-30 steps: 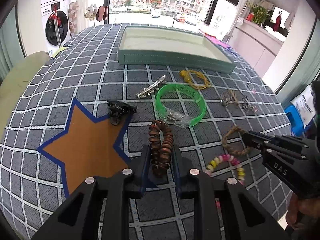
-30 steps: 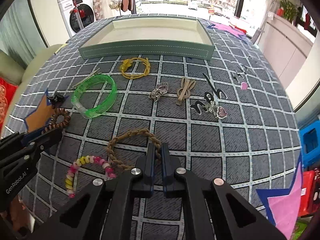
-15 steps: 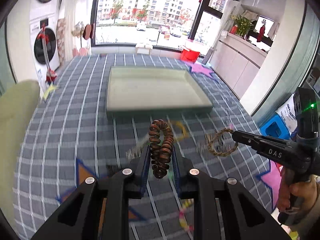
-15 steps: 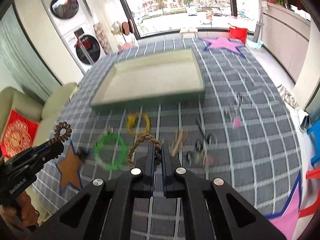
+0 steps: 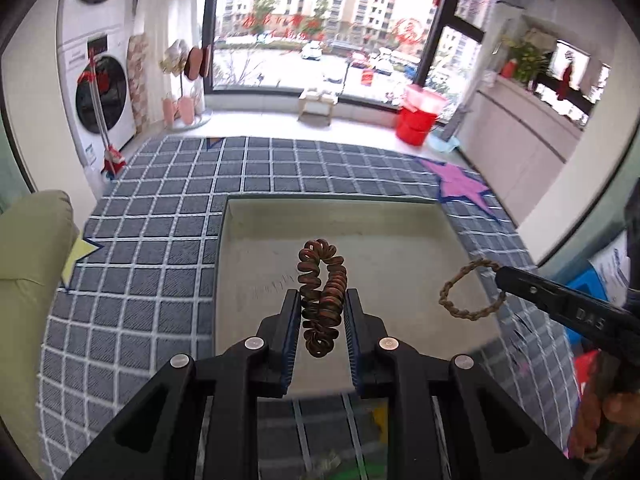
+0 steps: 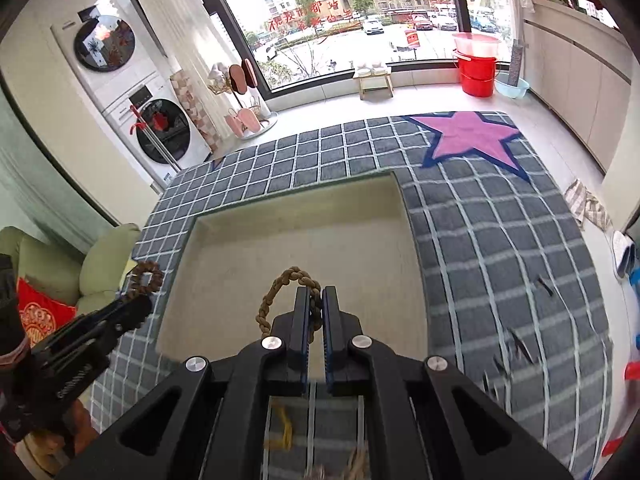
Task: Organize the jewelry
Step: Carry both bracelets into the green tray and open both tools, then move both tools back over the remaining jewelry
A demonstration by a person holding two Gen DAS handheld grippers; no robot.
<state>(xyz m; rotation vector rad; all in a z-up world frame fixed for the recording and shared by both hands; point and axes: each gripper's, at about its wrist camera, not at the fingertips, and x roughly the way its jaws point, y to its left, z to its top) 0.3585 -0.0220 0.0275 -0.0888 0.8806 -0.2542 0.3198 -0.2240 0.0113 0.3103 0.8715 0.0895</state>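
Above the shallow tray (image 5: 224,248), the left claw (image 5: 322,312) pinches a springy brown coil bracelet (image 5: 322,280) at its lower loop, while the right claw (image 6: 316,300) clamps a light, limp braided bracelet (image 6: 280,284) by one side.

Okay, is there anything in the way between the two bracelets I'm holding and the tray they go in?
Nothing visible. The left gripper holds the brown coil bracelet and the right gripper the braided bracelet, both over the tray, whose visible floor looks bare.
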